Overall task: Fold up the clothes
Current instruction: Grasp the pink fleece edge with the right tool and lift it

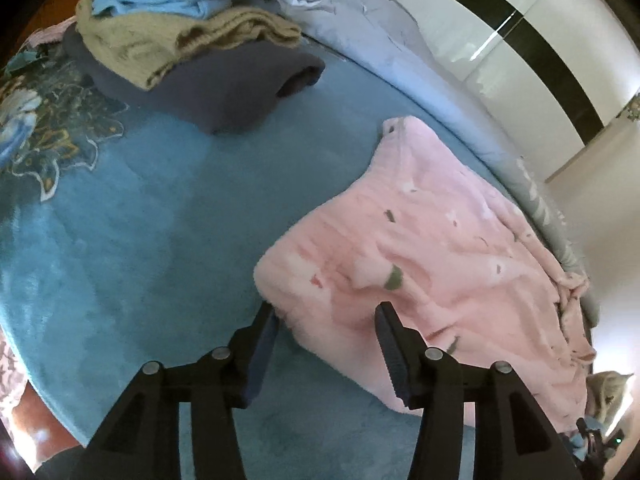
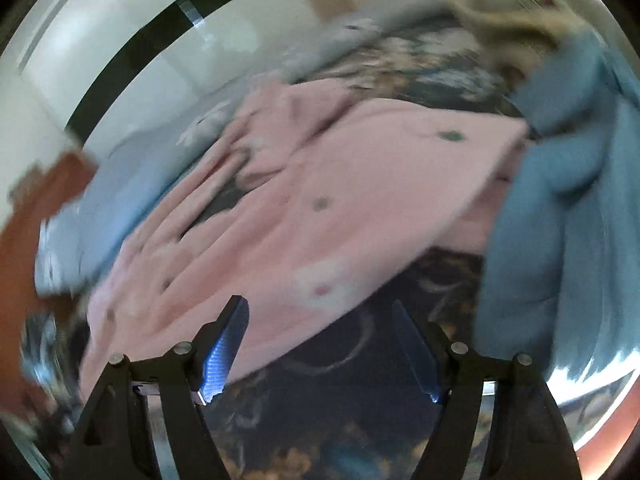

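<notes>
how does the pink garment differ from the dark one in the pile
The pink garment lies alone, spread on the blue blanket; the dark garment is folded at the bottom of a pile. The pink one has small printed marks; the dark one looks plain. Both rest on the blanket.

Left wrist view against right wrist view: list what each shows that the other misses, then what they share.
Only the left wrist view shows the stack of folded clothes: a tan knit on a dark garment, pale blue pieces on top. It also shows the left tongs, open at the pink garment's near corner.

Only the right wrist view shows the right tongs, open and holding nothing.

Both show the pink garment, the blue blanket and the glossy wardrobe.
</notes>
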{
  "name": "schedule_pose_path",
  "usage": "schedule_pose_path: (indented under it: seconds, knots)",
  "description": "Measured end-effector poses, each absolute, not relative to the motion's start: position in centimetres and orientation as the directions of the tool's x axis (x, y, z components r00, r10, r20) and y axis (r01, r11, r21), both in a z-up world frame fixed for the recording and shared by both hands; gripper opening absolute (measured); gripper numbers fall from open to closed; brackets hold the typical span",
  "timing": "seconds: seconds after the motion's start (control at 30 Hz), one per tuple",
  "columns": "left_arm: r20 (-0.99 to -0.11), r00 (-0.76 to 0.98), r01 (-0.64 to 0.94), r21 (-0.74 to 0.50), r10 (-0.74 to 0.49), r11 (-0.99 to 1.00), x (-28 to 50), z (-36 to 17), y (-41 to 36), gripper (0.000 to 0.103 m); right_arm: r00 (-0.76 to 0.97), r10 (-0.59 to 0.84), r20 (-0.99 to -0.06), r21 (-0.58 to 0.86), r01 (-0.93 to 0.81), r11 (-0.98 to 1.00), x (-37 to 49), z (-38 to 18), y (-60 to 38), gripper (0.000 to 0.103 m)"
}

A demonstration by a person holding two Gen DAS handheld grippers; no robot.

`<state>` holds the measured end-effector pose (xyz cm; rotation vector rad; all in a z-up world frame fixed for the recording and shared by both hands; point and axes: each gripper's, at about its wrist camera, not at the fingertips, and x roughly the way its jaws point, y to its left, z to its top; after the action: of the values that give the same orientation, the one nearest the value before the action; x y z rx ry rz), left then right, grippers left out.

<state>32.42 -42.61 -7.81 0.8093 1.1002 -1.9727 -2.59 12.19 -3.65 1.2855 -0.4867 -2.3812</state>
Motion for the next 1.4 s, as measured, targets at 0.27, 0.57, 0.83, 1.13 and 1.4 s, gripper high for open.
schedule_pose_path:
  seconds: [0.27, 0.57, 0.83, 1.13, 1.4]
  knots:
    - [-0.755, -0.593, 0.799, -0.51, -0.278, -0.318, 32.8, -8.3, -43.7, 0.053, -0.476, -0.596, -0.646, 0.646, 0.075, -0.76, -5.6, -5.5, 12.7, 0.056]
    - [-0.683, -0.649, 0.761, -0.586, -0.334, -0.28, 33.9, -6.3, -45.0, 0.015, -0.509, -0.639, -0.576, 0.671, 0.152, -0.726, -5.6, -1.1, 10.4, 0.007]
    - [-0.553, -0.729, 0.685, -0.606, -0.405, -0.404, 36.7, -0.3, -43.9, 0.014, -0.627, -0.635, -0.452, 0.606, 0.307, -0.734, -0.4, 6.9, 12.8, 0.007]
    - [-0.702, -0.64, 0.76, -0.517, -0.312, -0.394, 38.7, -6.6, -42.5, 0.014, -0.493, -0.538, -0.684, 0.555, 0.126, -0.822, 2.4, -2.8, 16.3, 0.006]
    - [-0.709, -0.637, 0.752, -0.485, -0.302, -0.446, 39.1, -5.8, -42.8, 0.025, -0.474, -0.493, -0.73, 0.486, 0.148, -0.862, 2.3, -3.2, 15.5, 0.01]
